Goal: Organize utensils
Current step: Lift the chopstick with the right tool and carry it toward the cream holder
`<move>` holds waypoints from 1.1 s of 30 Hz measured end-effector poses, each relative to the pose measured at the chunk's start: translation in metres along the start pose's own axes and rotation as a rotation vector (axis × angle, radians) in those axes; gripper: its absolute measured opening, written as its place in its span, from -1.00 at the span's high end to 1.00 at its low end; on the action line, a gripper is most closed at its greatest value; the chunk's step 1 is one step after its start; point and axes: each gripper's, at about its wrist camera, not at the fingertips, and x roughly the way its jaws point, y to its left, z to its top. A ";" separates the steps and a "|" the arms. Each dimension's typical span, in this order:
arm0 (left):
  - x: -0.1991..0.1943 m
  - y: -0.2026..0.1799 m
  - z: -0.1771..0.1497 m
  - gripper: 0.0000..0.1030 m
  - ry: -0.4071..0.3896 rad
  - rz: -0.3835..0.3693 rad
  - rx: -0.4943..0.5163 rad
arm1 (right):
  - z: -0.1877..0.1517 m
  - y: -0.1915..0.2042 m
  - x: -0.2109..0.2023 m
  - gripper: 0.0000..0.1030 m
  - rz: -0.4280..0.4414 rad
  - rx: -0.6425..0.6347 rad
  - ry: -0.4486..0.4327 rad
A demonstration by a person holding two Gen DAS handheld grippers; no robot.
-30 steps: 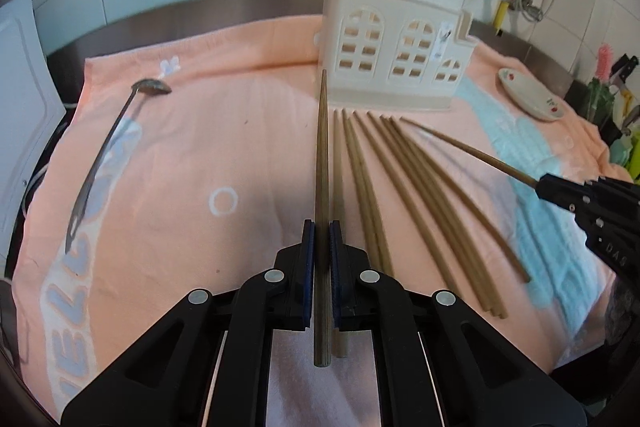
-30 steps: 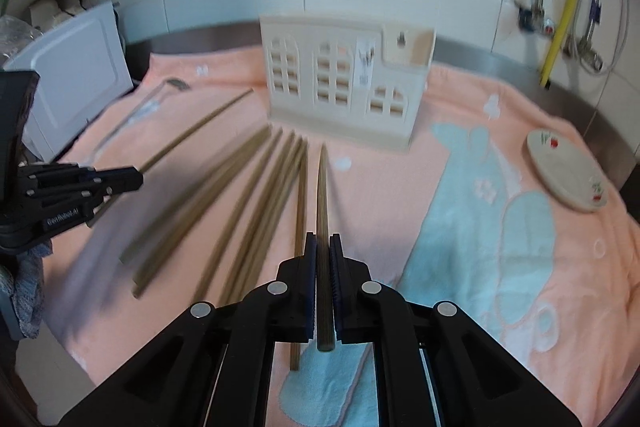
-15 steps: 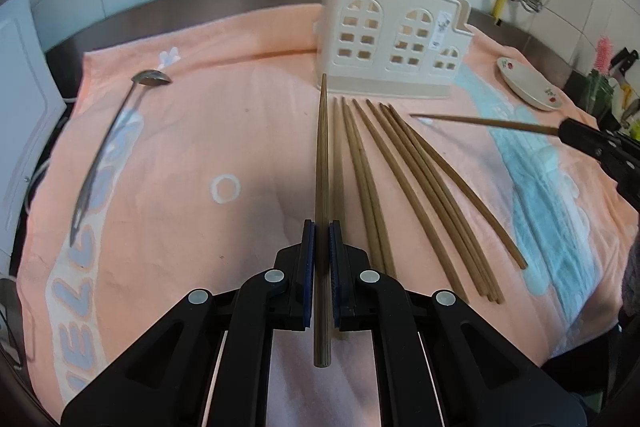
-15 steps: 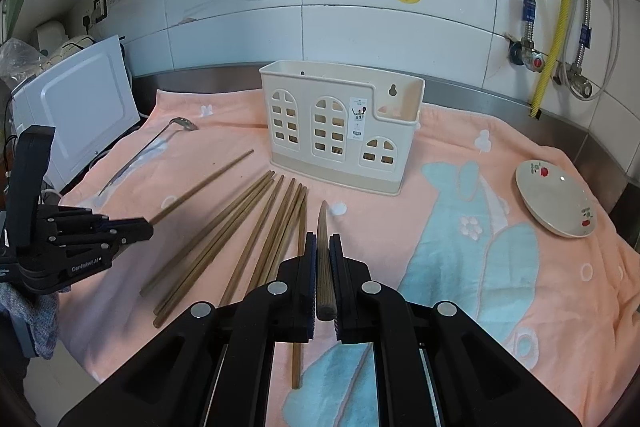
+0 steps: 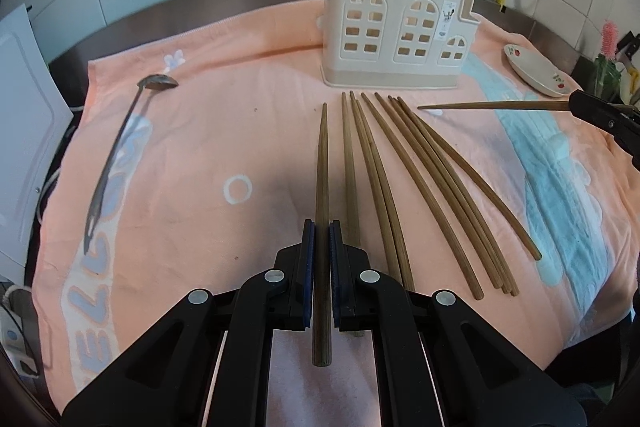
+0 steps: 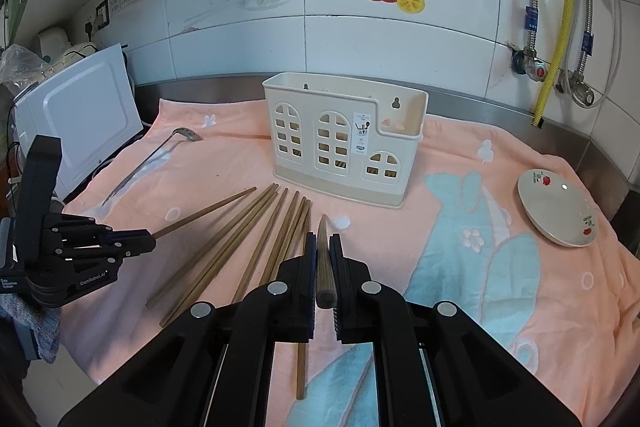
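Our left gripper (image 5: 322, 239) pinches one chopstick (image 5: 322, 163); right gripper (image 6: 322, 253) pinches another chopstick (image 6: 322, 231), above the towel's (image 6: 460, 291) front edge.

A cream utensil holder (image 6: 344, 143) with arched window cutouts stands upright on the peach towel. Before it, brown wooden chopsticks (image 5: 420, 179) lie fanned, and a metal ladle (image 5: 120, 147) lies well apart.

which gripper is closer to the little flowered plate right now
Right. The right gripper, shut on a chopstick, hangs just in front of the plate. The left gripper, also holding a chopstick, sits across the loose chopsticks, far from it.
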 end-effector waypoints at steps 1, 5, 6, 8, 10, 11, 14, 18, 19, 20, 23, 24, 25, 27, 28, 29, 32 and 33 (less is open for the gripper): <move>-0.002 0.000 0.001 0.89 -0.006 0.005 0.003 | 0.001 0.001 0.000 0.87 -0.001 -0.003 0.001; -0.009 -0.002 0.003 0.89 -0.036 0.018 0.014 | 0.003 0.002 0.000 0.87 -0.005 -0.005 0.001; -0.011 -0.003 0.004 0.89 -0.041 0.022 0.015 | 0.003 0.002 0.000 0.87 -0.006 -0.007 0.001; -0.014 -0.003 0.005 0.89 -0.052 0.026 0.016 | 0.004 0.003 0.000 0.87 -0.006 -0.009 0.001; -0.017 -0.004 0.005 0.89 -0.062 0.026 0.015 | 0.004 0.003 0.001 0.87 -0.006 -0.011 0.001; -0.019 -0.004 0.006 0.89 -0.072 0.032 0.018 | 0.004 0.003 0.000 0.87 -0.007 -0.011 0.001; -0.024 -0.006 0.007 0.89 -0.089 0.036 0.022 | 0.005 0.003 0.001 0.87 -0.007 -0.013 0.004; -0.029 -0.007 0.007 0.89 -0.106 0.039 0.026 | 0.006 0.004 0.001 0.87 -0.008 -0.013 0.006; -0.029 -0.007 0.008 0.89 -0.109 0.039 0.026 | 0.006 0.004 0.001 0.87 -0.007 -0.014 0.006; -0.030 -0.007 0.008 0.89 -0.114 0.039 0.026 | 0.005 0.004 0.001 0.87 -0.009 -0.015 0.005; -0.033 -0.006 0.010 0.89 -0.127 0.033 0.024 | 0.008 0.003 0.002 0.87 -0.006 -0.018 0.006; -0.034 -0.006 0.011 0.89 -0.132 0.032 0.025 | 0.009 0.003 0.002 0.87 -0.007 -0.018 0.005; -0.036 -0.006 0.012 0.89 -0.136 0.030 0.025 | 0.010 0.002 0.002 0.87 -0.003 -0.017 0.007; -0.038 -0.007 0.014 0.89 -0.145 0.027 0.026 | 0.013 0.000 0.002 0.87 0.000 -0.013 0.007; -0.038 -0.007 0.015 0.89 -0.149 0.026 0.025 | 0.015 0.000 0.002 0.87 -0.003 -0.014 0.006; -0.039 -0.007 0.016 0.89 -0.154 0.022 0.024 | 0.017 -0.001 0.001 0.87 -0.003 -0.013 0.004; -0.041 -0.007 0.020 0.89 -0.164 0.017 0.024 | 0.023 -0.003 -0.001 0.87 -0.004 -0.013 -0.002; -0.042 -0.008 0.020 0.89 -0.167 0.014 0.025 | 0.024 -0.003 -0.002 0.87 -0.005 -0.016 -0.005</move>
